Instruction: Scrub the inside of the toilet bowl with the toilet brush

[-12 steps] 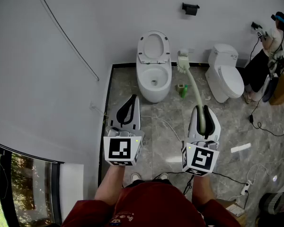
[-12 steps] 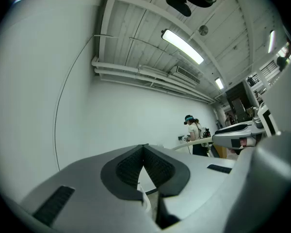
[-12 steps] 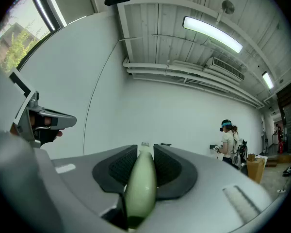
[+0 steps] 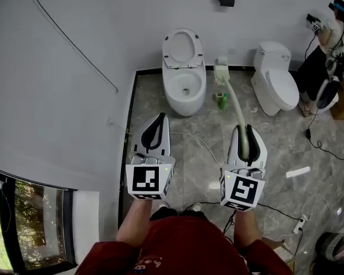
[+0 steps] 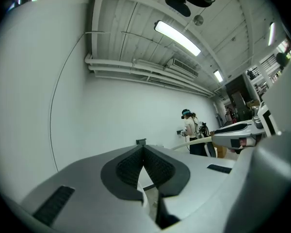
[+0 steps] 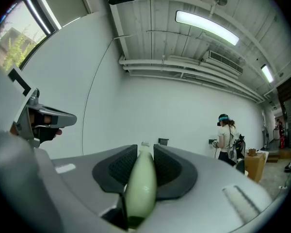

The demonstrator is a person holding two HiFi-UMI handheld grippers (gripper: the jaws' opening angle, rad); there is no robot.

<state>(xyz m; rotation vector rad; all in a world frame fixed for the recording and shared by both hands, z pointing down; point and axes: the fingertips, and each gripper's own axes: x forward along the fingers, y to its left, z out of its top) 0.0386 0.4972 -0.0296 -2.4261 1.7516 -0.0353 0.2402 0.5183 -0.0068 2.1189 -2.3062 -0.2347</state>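
On the grey marble floor (image 4: 189, 171) by the white wall, the toilet bowl (image 4: 184, 89) stood with its lid up. The right gripper (image 4: 246, 133) was clamped on the pale green handle of the toilet brush (image 4: 232, 96). The brush's white head reached toward the wall, right of the bowl and outside it. The left gripper (image 4: 155, 130) was closed, with nothing between its jaws.

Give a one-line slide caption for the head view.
Right gripper holds the toilet brush out near the open toilet; left gripper shut, empty.
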